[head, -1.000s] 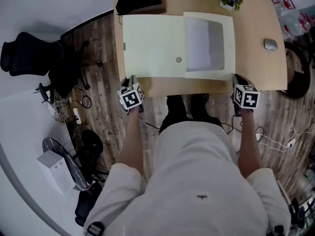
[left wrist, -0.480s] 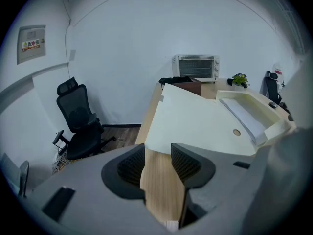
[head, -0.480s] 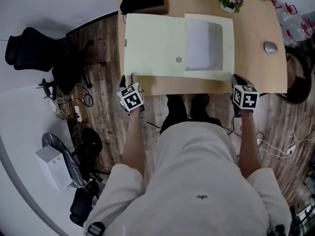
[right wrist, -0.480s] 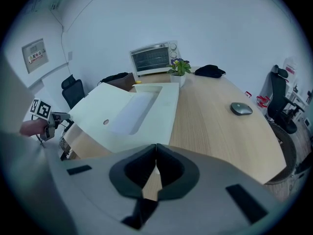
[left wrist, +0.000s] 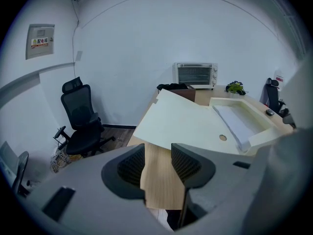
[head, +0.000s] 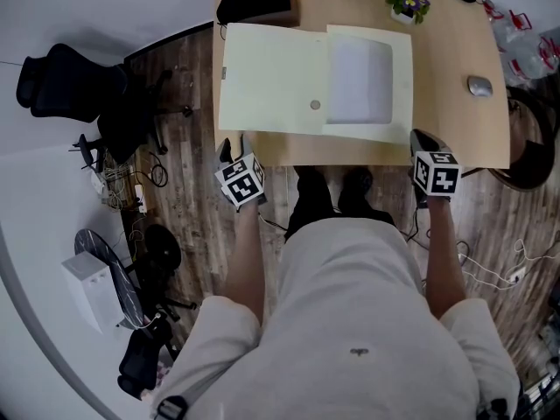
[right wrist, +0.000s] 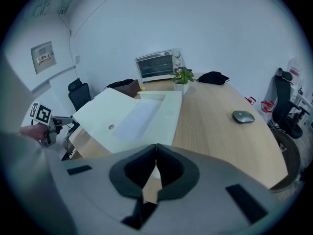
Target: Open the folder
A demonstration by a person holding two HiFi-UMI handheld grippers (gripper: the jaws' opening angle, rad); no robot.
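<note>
The folder (head: 271, 77) lies opened flat on the tabletop (head: 451, 112). Its wide pale flap spreads out to the left edge and its other half holds white sheets (head: 359, 81) near the middle (a small round snap (head: 315, 105) sits on the flap close to the sheets). The left gripper (head: 231, 147) hovers just off the near left corner of the tabletop, apart from the folder. Its jaws have just been opening and stand released with nothing between them, only bare wood showing in the gap. The right gripper (head: 422, 138) hangs at the near edge toward the right corner, its jaws clenched together on nothing. A potted plant (head: 408, 0) stands at the far edge, a dark bag (head: 254, 3) at the far left corner just beyond the folder, and a mouse (head: 479, 85) near the right edge. An office chair (head: 61, 81) stands on the floor well to the left.
</note>
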